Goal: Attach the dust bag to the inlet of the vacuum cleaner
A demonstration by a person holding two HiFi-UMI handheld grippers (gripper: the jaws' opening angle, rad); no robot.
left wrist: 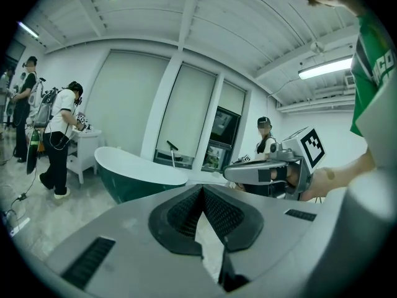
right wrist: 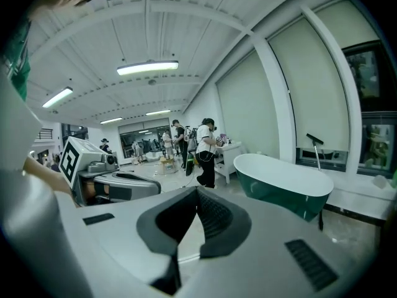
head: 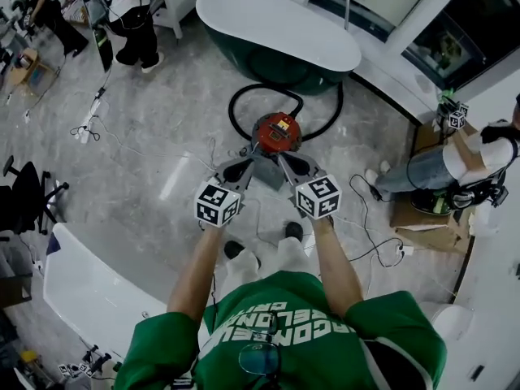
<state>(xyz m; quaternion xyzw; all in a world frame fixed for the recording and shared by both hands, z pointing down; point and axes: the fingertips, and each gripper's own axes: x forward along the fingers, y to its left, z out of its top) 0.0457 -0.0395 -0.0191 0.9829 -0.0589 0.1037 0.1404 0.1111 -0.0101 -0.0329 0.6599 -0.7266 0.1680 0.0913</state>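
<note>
Grey floor [head: 146, 136], vacuum cleaner [head: 276, 132] beyond left gripper [head: 252, 158], right gripper [head: 282, 158], jaws closed

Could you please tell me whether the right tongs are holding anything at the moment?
No, the right gripper view shows the right tongs closed tip to tip, with nothing between them.

Upside-down white lettering on the green shirt [head: 280, 319], lower centre, is unreadable. The left gripper [head: 246, 158] and right gripper [head: 285, 157] cubes bear only square markers.
</note>
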